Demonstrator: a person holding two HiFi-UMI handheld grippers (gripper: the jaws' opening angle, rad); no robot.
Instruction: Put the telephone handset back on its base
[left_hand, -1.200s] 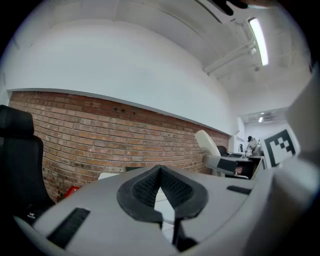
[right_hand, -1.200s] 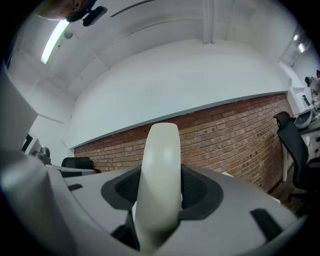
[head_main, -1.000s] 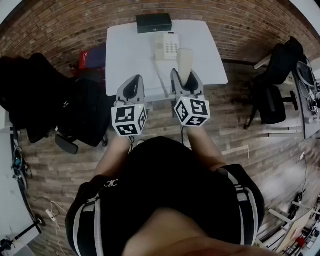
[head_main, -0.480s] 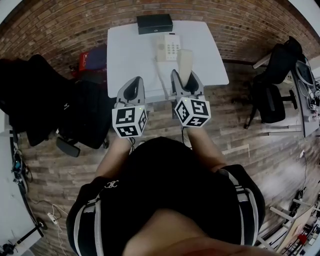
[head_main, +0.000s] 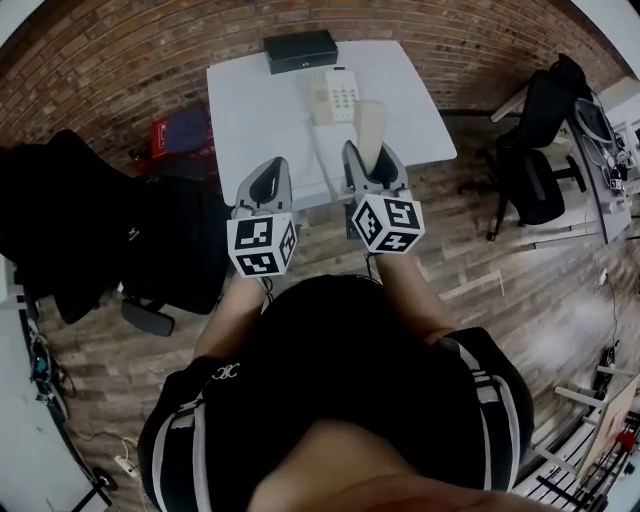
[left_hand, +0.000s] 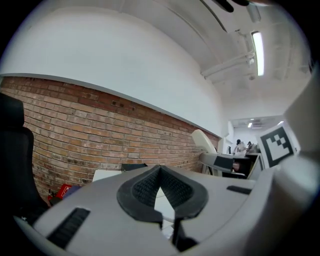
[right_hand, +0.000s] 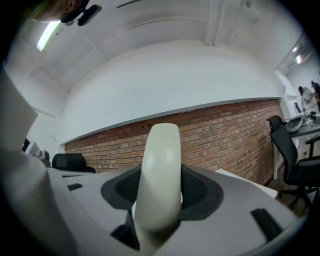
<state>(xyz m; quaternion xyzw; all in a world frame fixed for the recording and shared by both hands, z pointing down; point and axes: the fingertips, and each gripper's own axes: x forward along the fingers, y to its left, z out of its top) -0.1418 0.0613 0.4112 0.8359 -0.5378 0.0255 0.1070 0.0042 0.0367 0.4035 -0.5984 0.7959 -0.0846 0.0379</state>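
A cream telephone handset (head_main: 369, 128) stands upright between the jaws of my right gripper (head_main: 371, 165), which is shut on it, over the near edge of the white table (head_main: 250, 110). In the right gripper view the handset (right_hand: 159, 170) fills the gap between the dark pads. The cream phone base (head_main: 334, 97) with its keypad lies on the table just beyond the handset. A thin cord (head_main: 322, 160) runs from the base toward the table's near edge. My left gripper (head_main: 268, 182) hangs beside the right one over the near table edge. Its jaws (left_hand: 160, 172) meet at the tips and hold nothing.
A black box (head_main: 300, 50) sits at the table's far edge against the brick wall. Black office chairs (head_main: 150, 240) crowd the left side and another chair (head_main: 540, 170) stands to the right. A red item (head_main: 165, 130) lies on the floor left of the table.
The head view has shifted, so the table and phone base sit slightly further left. Both grippers keep nearly the same place, and the handset stays in the right one.
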